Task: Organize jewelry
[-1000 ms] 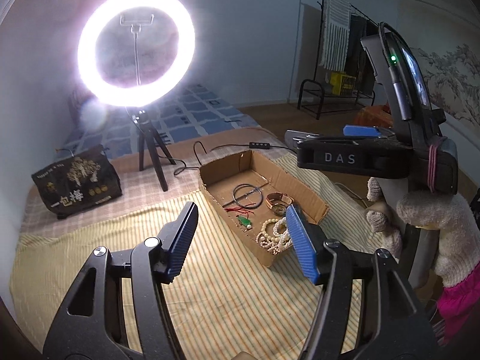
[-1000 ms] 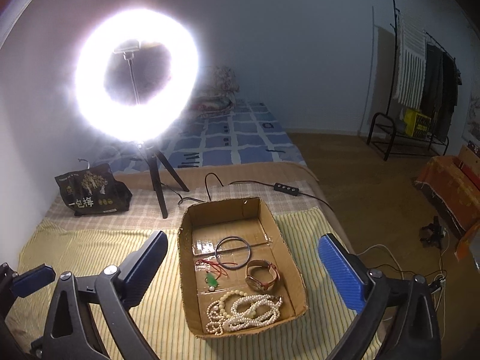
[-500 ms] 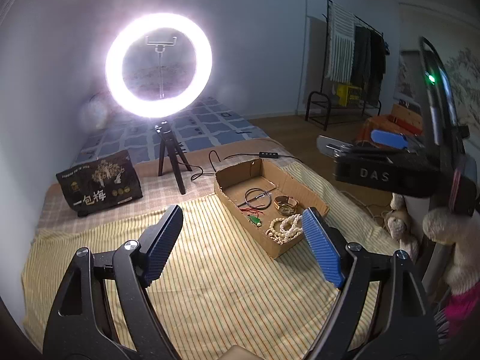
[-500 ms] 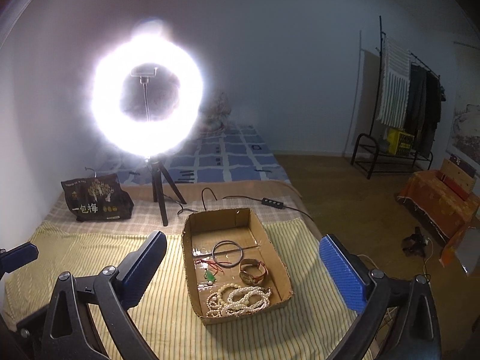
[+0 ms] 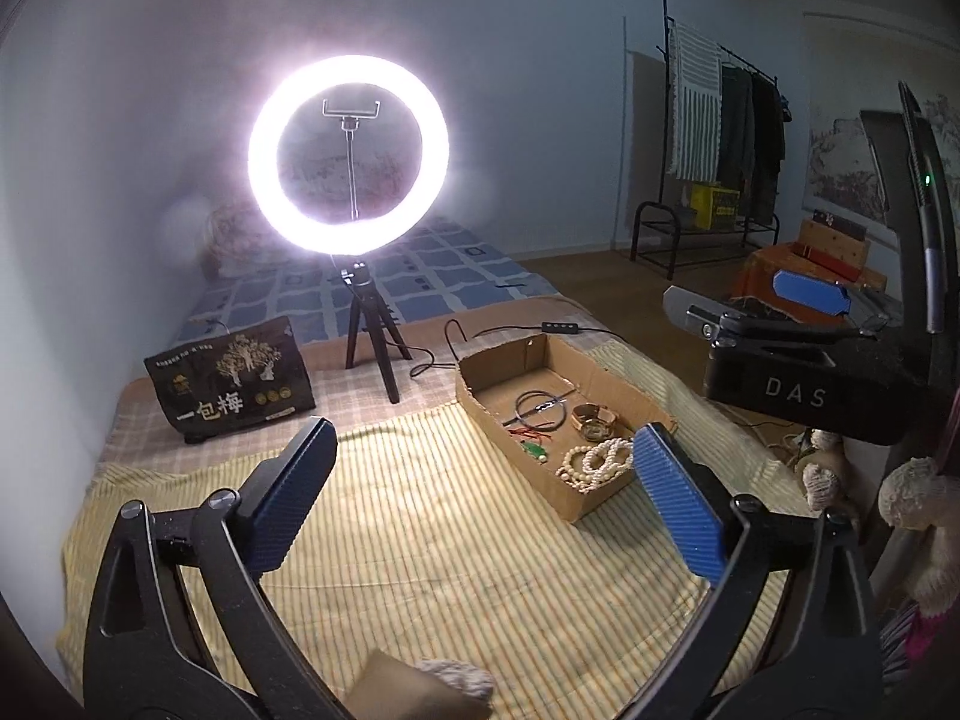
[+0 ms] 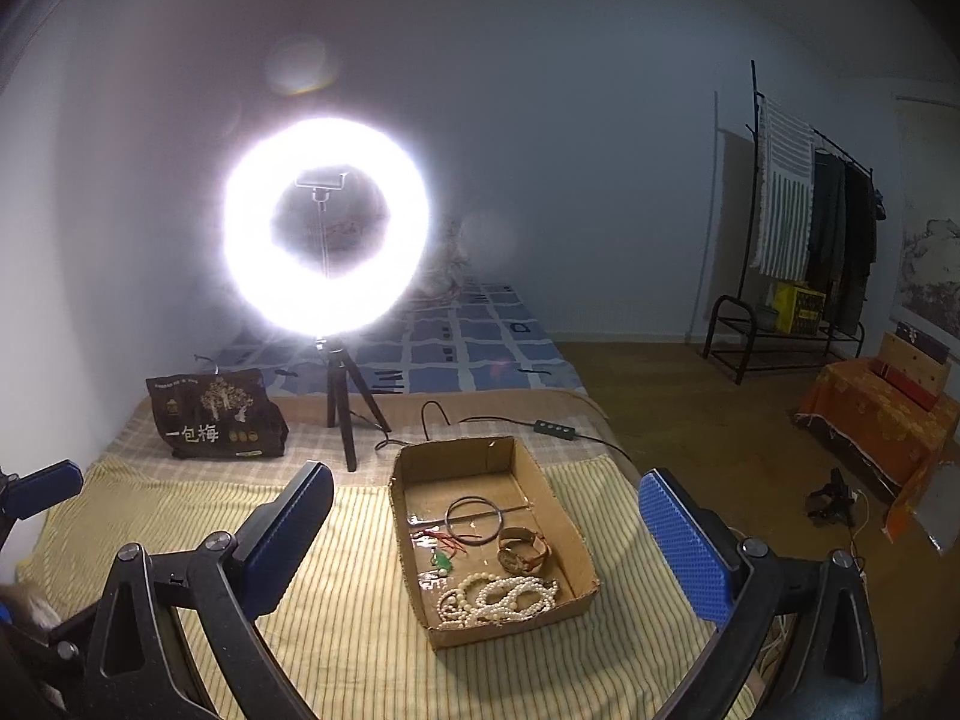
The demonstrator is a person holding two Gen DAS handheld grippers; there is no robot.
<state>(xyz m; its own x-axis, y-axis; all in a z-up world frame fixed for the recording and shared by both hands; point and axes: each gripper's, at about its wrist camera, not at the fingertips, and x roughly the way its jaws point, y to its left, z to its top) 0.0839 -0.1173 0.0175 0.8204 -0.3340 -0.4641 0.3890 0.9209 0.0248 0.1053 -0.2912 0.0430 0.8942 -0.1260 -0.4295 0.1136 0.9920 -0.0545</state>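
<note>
A shallow cardboard box [image 6: 576, 540] [image 5: 630, 387] lies on the striped yellow cloth. In it are a white pearl necklace [image 6: 498, 597] [image 5: 594, 459], a brown watch [image 6: 523, 551] [image 5: 594, 420], a black ring bangle [image 6: 474, 519] [image 5: 540, 409] and a green pendant on red cord [image 6: 443, 561] [image 5: 533, 449]. My left gripper [image 5: 480, 501] is open and empty, held back from the box. My right gripper [image 6: 486, 546] is open and empty above the box's near side; its body also shows in the left wrist view [image 5: 798, 387].
A lit ring light on a black tripod [image 6: 342, 414] [image 5: 372, 348] stands behind the box, its cable and switch [image 6: 555, 429] trailing right. A dark printed bag [image 6: 216, 414] [image 5: 231, 384] sits at the back left. The bed edge drops to the floor on the right.
Both grippers have pulled back and up from the box, which now looks smaller and farther. The jaws stay open and the jewelry has not moved.
</note>
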